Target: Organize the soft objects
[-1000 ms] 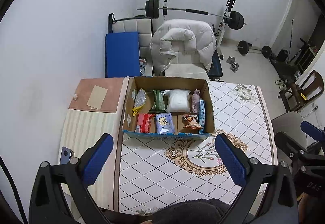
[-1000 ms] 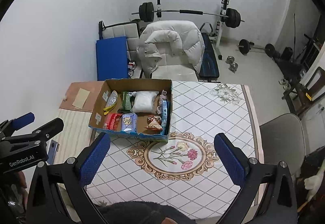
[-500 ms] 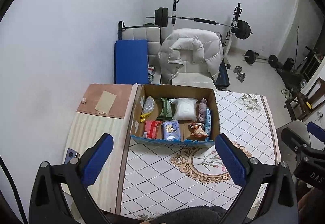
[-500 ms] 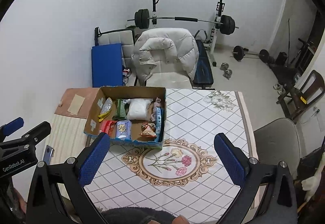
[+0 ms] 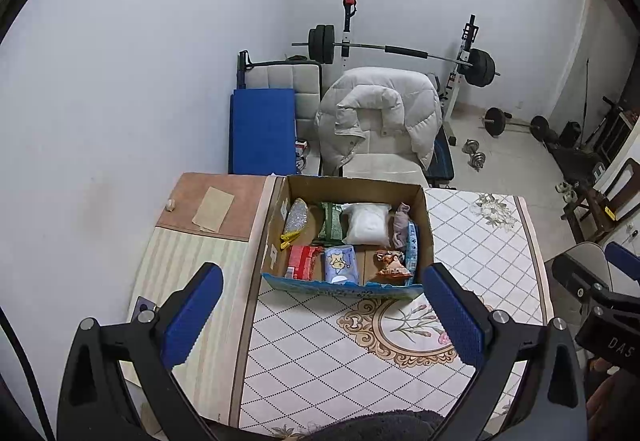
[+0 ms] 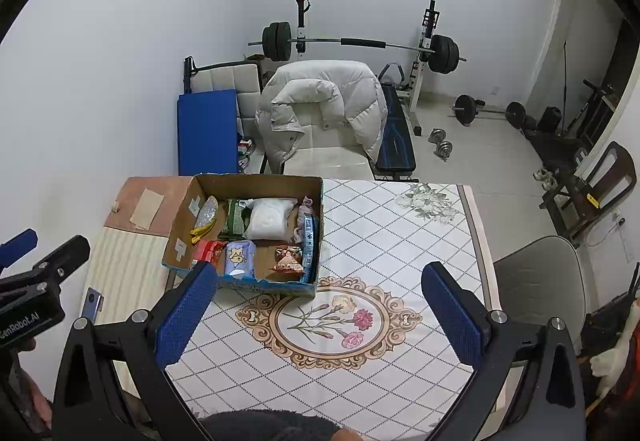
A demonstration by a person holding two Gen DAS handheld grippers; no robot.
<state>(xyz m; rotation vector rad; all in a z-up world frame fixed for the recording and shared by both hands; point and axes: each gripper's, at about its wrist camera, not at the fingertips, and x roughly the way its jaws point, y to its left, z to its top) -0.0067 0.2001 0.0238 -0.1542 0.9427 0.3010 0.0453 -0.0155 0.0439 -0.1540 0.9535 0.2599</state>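
I'm holding both grippers high over the table, each w/ jaws spread wide and nothing between the pads. Left gripper (image 5: 322, 315) is framing the near edge of the cardboard box (image 5: 352, 185); right gripper (image 6: 318, 315) is sitting over the flower medallion on the tablecloth (image 6: 400, 225), w/ the box ahead and to the left of its jaws.

The soft objects are all lying inside the box already, none on the cloth that I can see. Ahead of the left jaws, near row: red packet (image 5: 301, 261), blue tissue pack (image 5: 339, 263), brown-orange snack bag (image 5: 390, 263). Farther row: silvery pouch w/ yellow clip (image 5: 294, 219), green packet (image 5: 331, 223), white soft pack (image 5: 368, 223), and a pinkish cloth bundle (image 5: 401, 223) against the right wall, beside a blue strip pack (image 5: 412, 249).

That's fitting two readings: items gathered in and I'm backing away, or box is the source and sorting is to follow. Can't settle which, so I'm not committing to a pick.

If I'm going in for anything: coming down vertically inside the walls, pads straddling one item only, squeezing gently since bags will deform and slip. Things are packed close, so I'd be watching neighbours and the box rim, esp. the torn near edge.
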